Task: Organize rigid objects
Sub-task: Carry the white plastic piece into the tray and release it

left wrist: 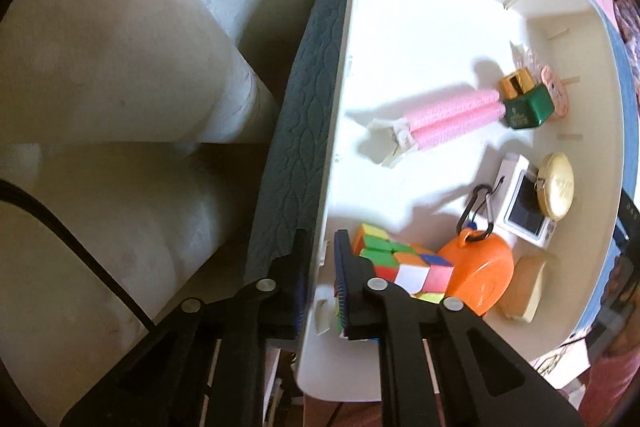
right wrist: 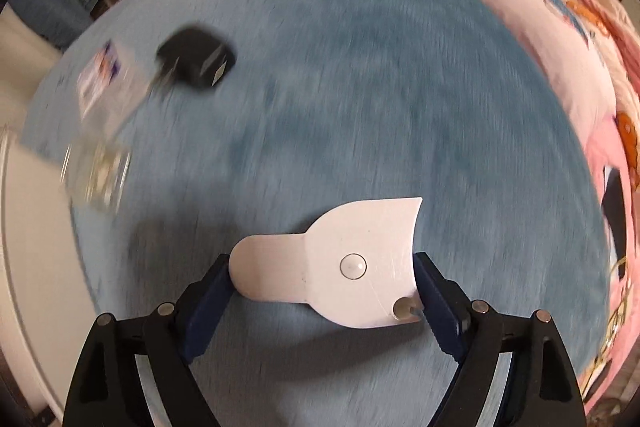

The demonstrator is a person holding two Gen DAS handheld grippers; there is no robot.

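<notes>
Inside the white bin (left wrist: pixel 400 39) there are eight things. One colour cube (left wrist: pixel 404 267). One orange round case (left wrist: pixel 480 271), with one black clip (left wrist: pixel 476 211) hooked to it. One pair of pink hair rollers (left wrist: pixel 440 119) lying side by side, counted as one item. One green bottle (left wrist: pixel 528 105) with a gold cap. One small white box (left wrist: pixel 524 205). One round gold tin (left wrist: pixel 556 185). One tan block (left wrist: pixel 526 287).

On the blue mat (right wrist: pixel 360 67) there are three things: one black plug (right wrist: pixel 196 61), one clear bottle (right wrist: pixel 100 135), blurred, and one flat white fan-shaped piece (right wrist: pixel 336 263).
</notes>
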